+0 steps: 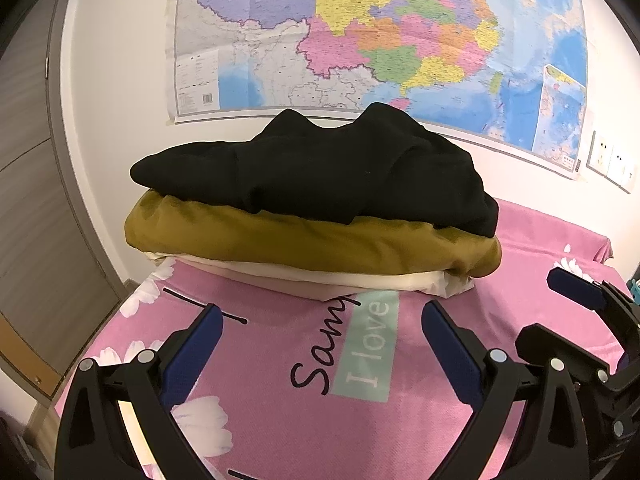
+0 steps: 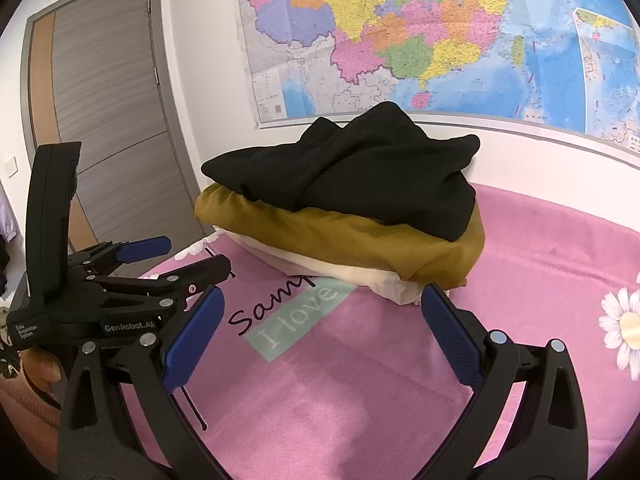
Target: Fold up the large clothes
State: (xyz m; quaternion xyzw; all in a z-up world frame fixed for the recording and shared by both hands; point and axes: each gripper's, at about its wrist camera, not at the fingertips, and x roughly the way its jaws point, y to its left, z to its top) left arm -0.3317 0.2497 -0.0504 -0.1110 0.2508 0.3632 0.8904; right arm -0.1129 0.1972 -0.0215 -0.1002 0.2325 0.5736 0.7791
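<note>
In the left wrist view, the left gripper [image 1: 320, 316] is hovering over the pink bedspread [image 1: 440, 420] with its blue-padded fingers spread wide and nothing between them. Straight ahead, a stack of folded clothes is sitting on the bedspread: a black garment [image 1: 328, 172] is lying on top of a mustard garment [image 1: 304, 240], which is resting on a cream garment [image 1: 360, 282]. Nothing is standing between the fingers and the stack. A large wall map [image 1: 380, 32] is hanging behind it, wall sockets [image 1: 610, 162] are showing at far right, and the right gripper [image 1: 580, 292] is poking in at the right edge.

In the right wrist view, the right gripper [image 2: 320, 310] is also hanging with fingers apart and empty, its right fingertip just beside the cream layer's [image 2: 352, 276] corner. This view is showing a grey door [image 2: 108, 96] at left and a daisy print [image 2: 626, 320] on the bedspread [image 2: 520, 272]. The left gripper [image 2: 192, 256] is appearing side-on at left, fingers apart, with part of a hand [image 2: 40, 372] below it.
</note>
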